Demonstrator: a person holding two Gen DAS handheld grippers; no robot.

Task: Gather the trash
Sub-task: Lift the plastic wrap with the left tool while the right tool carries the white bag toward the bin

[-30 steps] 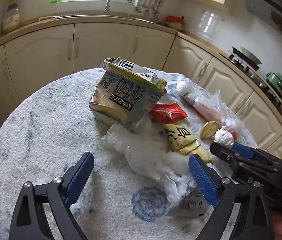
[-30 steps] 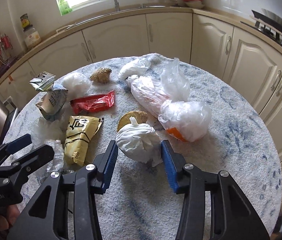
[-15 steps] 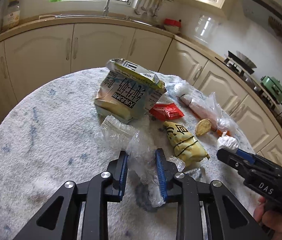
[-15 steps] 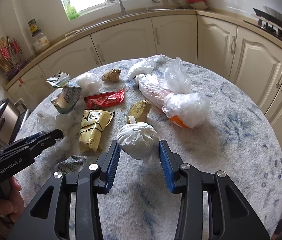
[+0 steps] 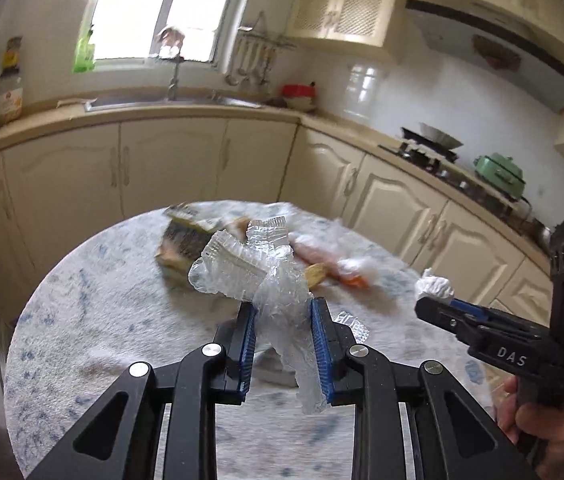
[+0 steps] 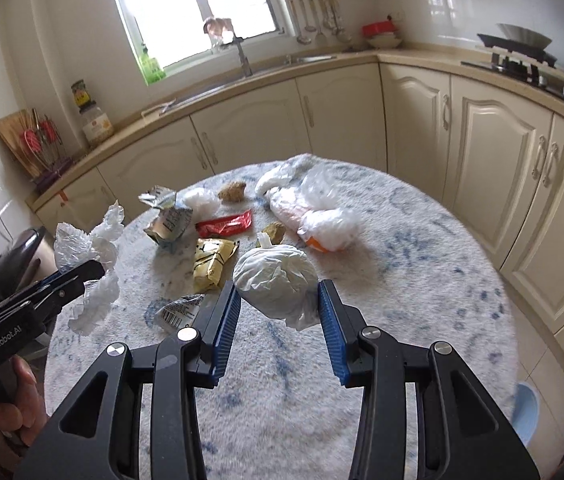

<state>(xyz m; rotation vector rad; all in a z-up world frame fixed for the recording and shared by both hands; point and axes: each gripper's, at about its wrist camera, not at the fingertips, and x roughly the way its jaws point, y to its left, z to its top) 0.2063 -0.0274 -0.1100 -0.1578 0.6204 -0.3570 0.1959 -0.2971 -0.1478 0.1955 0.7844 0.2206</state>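
With both claws raised above the round surface (image 6: 422, 264), you have a load in each: your left claw (image 5: 284, 344) is clenched on a crumpled clear plastic wrapper (image 5: 258, 276), which hangs between the blue pads at the centre of the left wrist view, and your right claw (image 6: 278, 324) grips a knotted white bag (image 6: 276, 280) (a bundle bulging past both pads) in the lower middle of the right wrist view. Below, in the middle of that frame, trash lies on the surface: a yellow packet (image 6: 214, 262), a red wrapper (image 6: 226, 224), a crushed carton (image 6: 168, 220) and a tied clear bag (image 6: 314, 216) to their right.
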